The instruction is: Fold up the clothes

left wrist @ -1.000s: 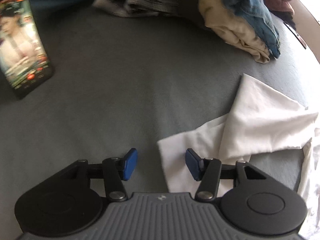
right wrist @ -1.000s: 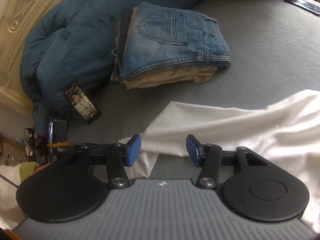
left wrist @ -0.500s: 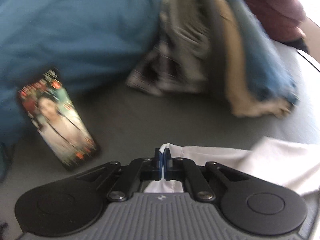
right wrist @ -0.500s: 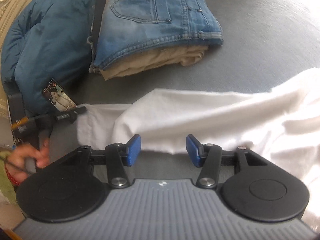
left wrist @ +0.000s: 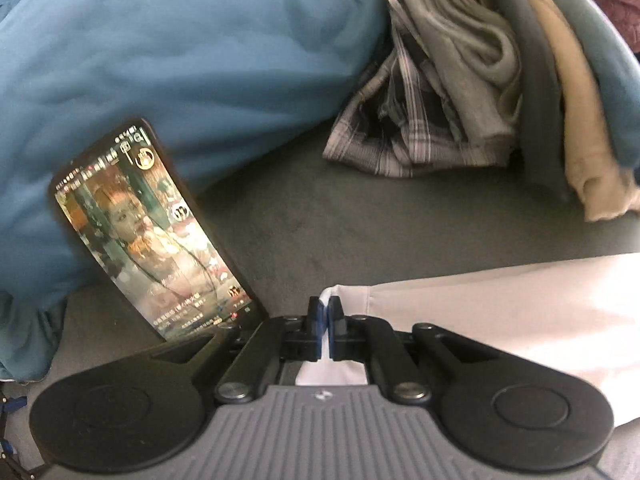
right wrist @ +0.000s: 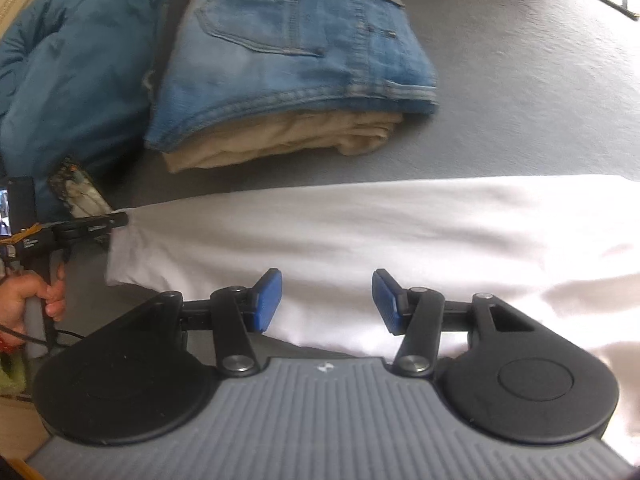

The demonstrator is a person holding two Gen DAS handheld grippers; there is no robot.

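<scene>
The left gripper (left wrist: 324, 312) is clenched on a corner of the white garment (left wrist: 500, 312), a thin edge of the cloth pinched between its blue pads and a fold of it showing below them near the gripper body. In the right wrist view the same tool (right wrist: 116, 220) appears at the far left edge, its tip on the garment's corner, with a person's hand (right wrist: 28, 300) wrapped around its handle.

The right gripper (right wrist: 327, 300) is released, its blue pads (right wrist: 268, 300) spread wide apart and hovering over the near edge of the white garment (right wrist: 360, 232); whether they touch the cloth cannot be told.

The garment lies stretched in a long band across the grey bed surface (right wrist: 520, 80), running from the left gripper's corner to the right edge of the right wrist view, where it bunches and is overexposed.

Just beside the left gripper a phone (left wrist: 148, 232) with a lit screen leans against a blue duvet (left wrist: 180, 48). Beyond the garment sits a stack of folded clothes (right wrist: 288, 80), blue jeans on top of beige fabric; from the left wrist the stack (left wrist: 480, 80) shows its folded ends, with plaid, grey-green, dark and beige layers
</scene>
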